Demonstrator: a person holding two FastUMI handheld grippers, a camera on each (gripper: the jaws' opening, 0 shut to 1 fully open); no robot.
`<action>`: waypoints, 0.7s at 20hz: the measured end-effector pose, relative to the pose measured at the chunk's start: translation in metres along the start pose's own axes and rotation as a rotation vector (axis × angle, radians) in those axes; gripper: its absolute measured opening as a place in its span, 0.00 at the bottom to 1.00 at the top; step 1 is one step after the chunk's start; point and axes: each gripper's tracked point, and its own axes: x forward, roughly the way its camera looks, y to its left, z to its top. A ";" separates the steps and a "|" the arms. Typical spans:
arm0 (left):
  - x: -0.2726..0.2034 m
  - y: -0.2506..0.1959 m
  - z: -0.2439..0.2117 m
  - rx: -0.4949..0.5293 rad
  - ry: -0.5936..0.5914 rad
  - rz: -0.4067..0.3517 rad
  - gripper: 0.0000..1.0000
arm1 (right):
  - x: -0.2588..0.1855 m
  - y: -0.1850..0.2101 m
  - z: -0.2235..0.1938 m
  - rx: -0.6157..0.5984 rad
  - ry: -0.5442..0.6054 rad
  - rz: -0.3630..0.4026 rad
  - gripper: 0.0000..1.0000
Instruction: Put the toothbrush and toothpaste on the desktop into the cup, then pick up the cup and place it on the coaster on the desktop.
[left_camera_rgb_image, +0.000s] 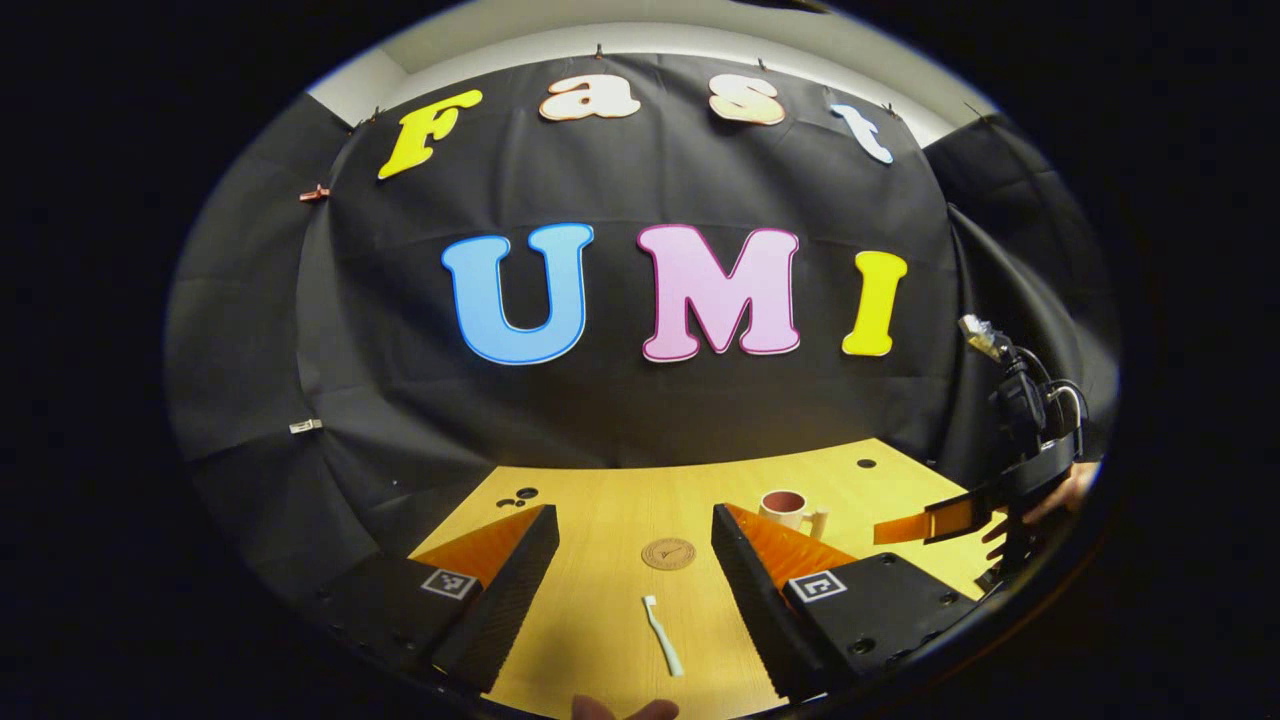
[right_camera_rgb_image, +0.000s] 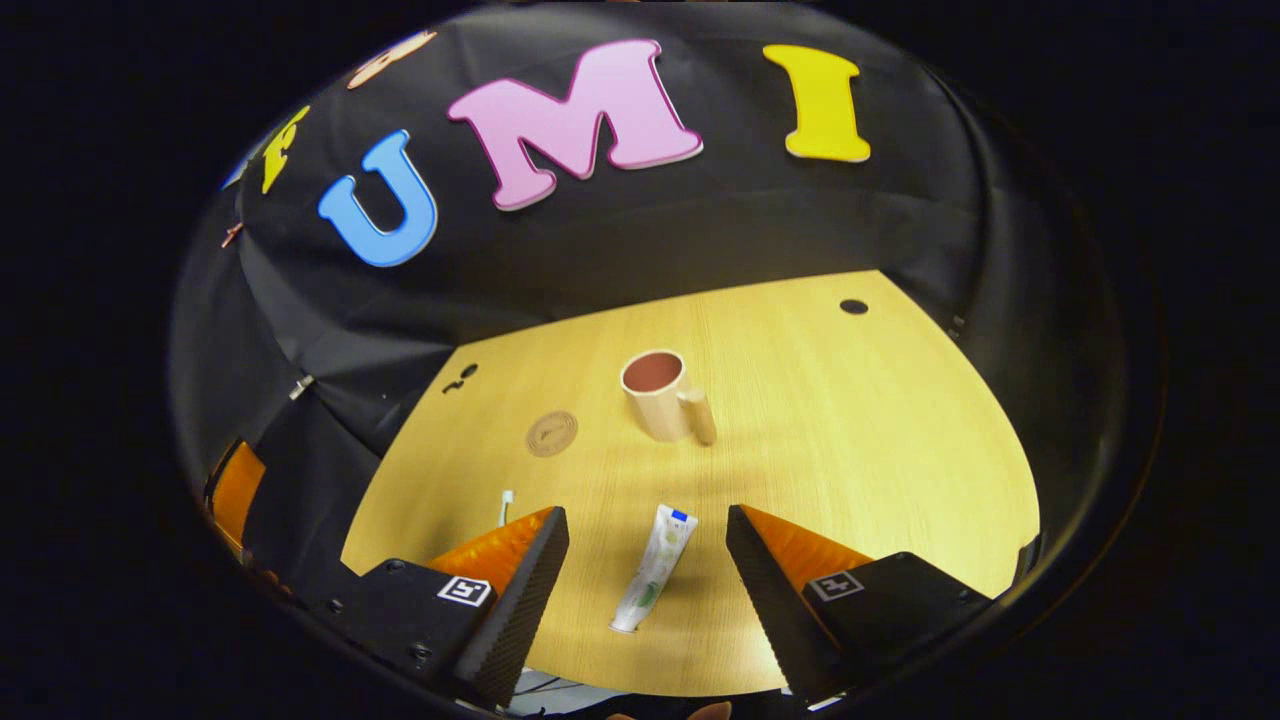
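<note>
Here, in the left gripper view, the left gripper (left_camera_rgb_image: 632, 560) is hovering over the desktop (left_camera_rgb_image: 600, 500) with its jaws spread wide and nothing between them. The toothbrush (left_camera_rgb_image: 662, 635), a slim white stick, is lying flat between the two fingers, slightly toward the right one. The coaster (left_camera_rgb_image: 668, 553), a round brown disc, is sitting just beyond the fingertips; the cup (left_camera_rgb_image: 787, 510) is standing upright behind the right finger. To grasp well, lower the fingers so they are straddling the handle across its narrow width, then close.

In the right gripper view, the right gripper (right_camera_rgb_image: 648, 545) is likewise released and empty. The toothpaste (right_camera_rgb_image: 655, 568), a white tube with green print, is lying flat between its fingers, cap probably toward the camera. The cup, cream outside and reddish inside, is standing ahead, handle facing the gripper. Centre the jaws on the tube's mid-body before closing.
</note>
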 end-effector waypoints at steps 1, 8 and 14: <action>0.004 0.002 -0.006 0.001 0.012 0.008 0.97 | 0.011 -0.002 -0.009 0.005 0.031 -0.011 0.98; 0.032 0.005 -0.035 -0.023 0.088 0.054 0.97 | 0.070 -0.017 -0.064 0.021 0.253 -0.054 0.98; 0.049 0.009 -0.055 -0.016 0.136 0.070 0.96 | 0.104 -0.021 -0.092 0.057 0.381 -0.063 0.89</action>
